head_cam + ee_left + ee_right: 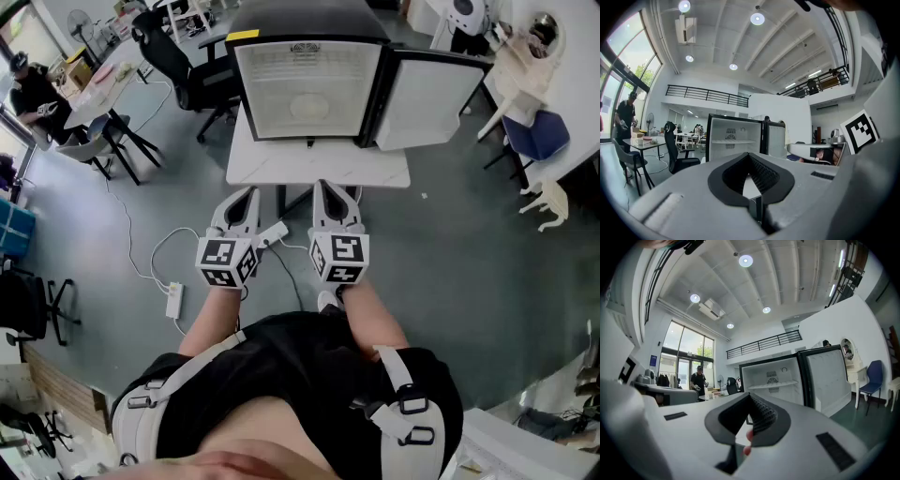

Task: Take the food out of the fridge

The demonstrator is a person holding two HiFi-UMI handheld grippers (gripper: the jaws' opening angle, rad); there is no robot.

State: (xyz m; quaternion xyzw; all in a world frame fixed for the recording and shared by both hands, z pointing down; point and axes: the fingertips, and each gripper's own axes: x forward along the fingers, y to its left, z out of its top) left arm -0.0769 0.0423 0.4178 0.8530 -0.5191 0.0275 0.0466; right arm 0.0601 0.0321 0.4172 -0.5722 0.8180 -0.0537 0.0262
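Note:
A small black fridge point(309, 89) stands on a white table point(319, 167) with its door point(427, 98) swung open to the right. Inside I see a white interior and one shelf, and no food shows in any view. My left gripper point(248, 191) and right gripper point(322, 185) are held side by side, level, just short of the table's near edge and pointing at the fridge. Both are shut with nothing between their jaws. The left gripper view shows the fridge point(733, 140) ahead past the closed tips point(749, 154). The right gripper view likewise shows the fridge point(773, 380) beyond its tips point(750, 394).
A black office chair point(173, 66) stands left of the fridge. Cables and a power strip point(174, 298) lie on the grey floor by my left side. A blue chair point(534, 136) is at the right, and a person point(37, 94) sits at a desk far left.

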